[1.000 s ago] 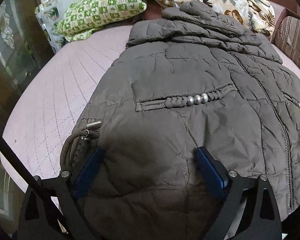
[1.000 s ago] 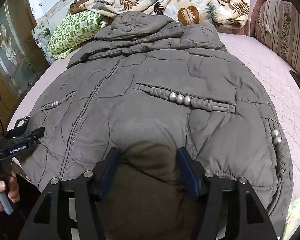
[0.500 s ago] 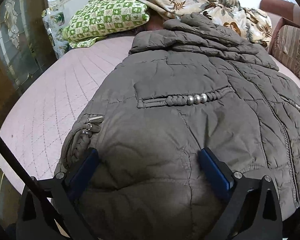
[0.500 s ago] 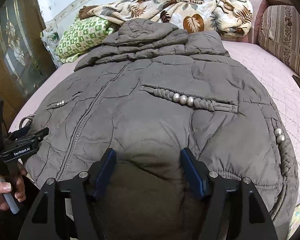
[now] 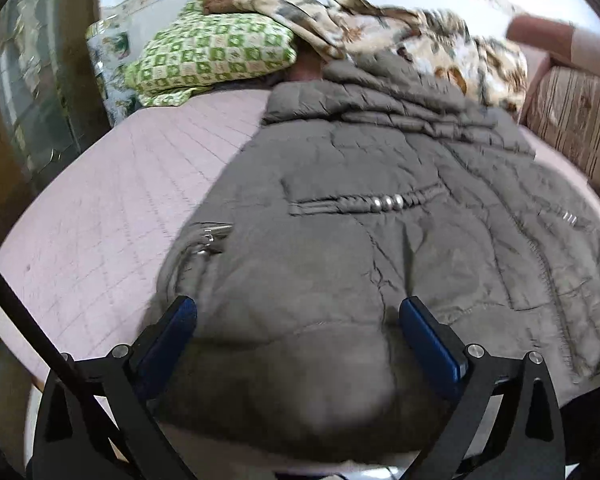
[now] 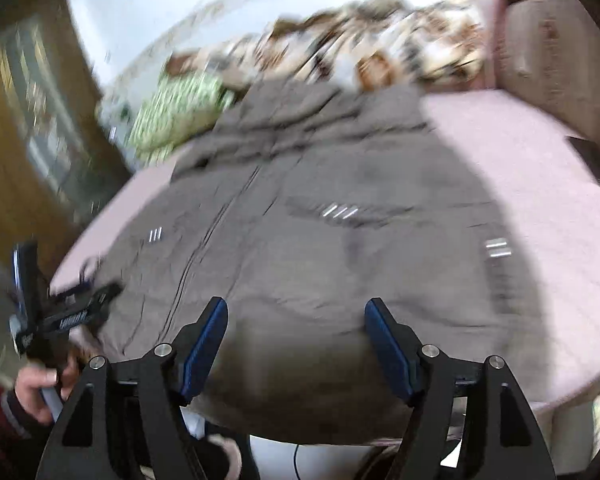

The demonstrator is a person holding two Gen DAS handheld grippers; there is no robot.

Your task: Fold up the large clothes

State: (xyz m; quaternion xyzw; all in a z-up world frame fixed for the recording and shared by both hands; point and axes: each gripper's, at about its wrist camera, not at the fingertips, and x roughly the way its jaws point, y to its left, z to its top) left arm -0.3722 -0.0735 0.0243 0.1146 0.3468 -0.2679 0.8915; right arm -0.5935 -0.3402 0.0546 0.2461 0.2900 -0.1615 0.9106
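I see the grey padded jacket lying flat, front side up, on the pink quilted bedspread, with its long axis running away from me: hem at the near edge of the bed, hood and collar at the far end, pointing toward the green checked pillow and the leaf-print blanket. The zipper line runs along that same axis (clearest in the right wrist view, though that frame is badly motion-blurred). My left gripper stands wide, its blue pads astride the hem on the jacket's left half, below the braided pocket trim; a bulge of fabric sits between the pads, but I cannot see them pinching it. My right gripper has just been opening, and its jaws now stand fairly wide over the hem on the right half, fabric between them and not clamped as far as I can tell. In the right wrist view the left gripper's body shows at the jacket's near left corner, with the person's hand on its handle.
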